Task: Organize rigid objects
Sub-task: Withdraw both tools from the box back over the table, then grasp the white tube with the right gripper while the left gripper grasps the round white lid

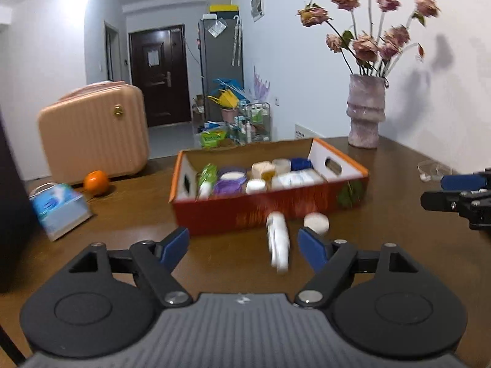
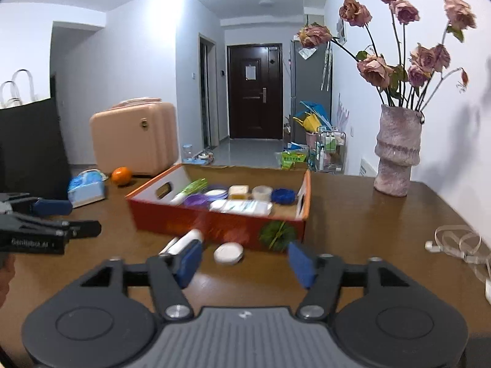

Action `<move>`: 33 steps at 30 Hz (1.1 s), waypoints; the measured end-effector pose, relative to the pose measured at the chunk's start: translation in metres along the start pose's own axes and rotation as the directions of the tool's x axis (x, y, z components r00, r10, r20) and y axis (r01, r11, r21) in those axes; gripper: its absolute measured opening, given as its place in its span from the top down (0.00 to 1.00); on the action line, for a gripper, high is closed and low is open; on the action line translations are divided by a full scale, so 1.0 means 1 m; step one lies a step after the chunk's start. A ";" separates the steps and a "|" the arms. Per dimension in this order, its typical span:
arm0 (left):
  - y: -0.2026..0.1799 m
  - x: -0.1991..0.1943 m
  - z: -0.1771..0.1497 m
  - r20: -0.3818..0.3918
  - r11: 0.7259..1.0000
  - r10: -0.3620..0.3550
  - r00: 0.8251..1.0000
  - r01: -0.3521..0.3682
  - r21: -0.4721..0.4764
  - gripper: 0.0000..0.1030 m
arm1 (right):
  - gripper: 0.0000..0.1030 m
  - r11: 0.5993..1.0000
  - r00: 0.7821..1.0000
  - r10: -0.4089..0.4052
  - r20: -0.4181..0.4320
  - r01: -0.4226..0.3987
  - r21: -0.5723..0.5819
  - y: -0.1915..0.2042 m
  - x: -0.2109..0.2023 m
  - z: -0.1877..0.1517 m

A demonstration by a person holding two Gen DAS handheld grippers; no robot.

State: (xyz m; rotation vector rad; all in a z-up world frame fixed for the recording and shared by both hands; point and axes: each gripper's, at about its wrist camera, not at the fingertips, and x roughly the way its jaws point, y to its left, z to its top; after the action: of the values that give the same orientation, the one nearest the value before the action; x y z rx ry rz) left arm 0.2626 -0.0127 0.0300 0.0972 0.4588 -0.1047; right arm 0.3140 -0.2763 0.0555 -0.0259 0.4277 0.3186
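An orange cardboard box (image 1: 270, 211) (image 2: 172, 224) sits mid-table, filled with several jars, tubes and packs. In front of it lie a white tube (image 1: 278, 243) (image 2: 184, 240) and a round white jar (image 1: 316, 222) (image 2: 228, 253). My left gripper (image 1: 244, 245) is open and empty, its jaws spread wide, with the tube lying between them near the right finger. My right gripper (image 2: 245, 260) is open and empty, just short of the white jar, with the tube by its left finger. Each gripper shows at the edge of the other's view: the right gripper (image 1: 454, 193), the left gripper (image 2: 70, 217).
A vase of dried roses (image 1: 366, 112) (image 2: 396, 153) stands at the back right. An orange (image 1: 96, 182) (image 2: 121, 175), a blue tissue pack (image 1: 58, 211) (image 2: 86, 188) and a pink suitcase (image 1: 95, 135) are at the left. Clear plastic items (image 2: 460, 242) lie at the right edge.
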 end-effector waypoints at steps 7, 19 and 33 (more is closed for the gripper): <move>-0.011 -0.059 -0.064 -0.044 1.000 -0.024 0.999 0.024 0.002 0.12 | 0.24 0.994 0.998 0.057 -0.003 -0.056 0.091 0.031 -0.050 -0.067; -0.006 -0.066 -0.070 -0.030 1.000 -0.025 0.999 0.025 -0.015 0.11 | 0.24 0.996 0.999 0.028 -0.038 -0.024 0.089 0.052 -0.074 -0.085; 0.080 0.000 -0.063 -0.078 0.978 0.103 0.992 -0.115 -0.176 0.11 | 0.38 0.983 0.983 0.110 -0.147 -0.085 0.163 0.081 0.050 -0.051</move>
State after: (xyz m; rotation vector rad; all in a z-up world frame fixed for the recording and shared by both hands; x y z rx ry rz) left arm 0.2448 0.0737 -0.0203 -0.0517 0.5290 0.0486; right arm 0.3119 -0.1888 -0.0080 0.1244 0.6090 0.3808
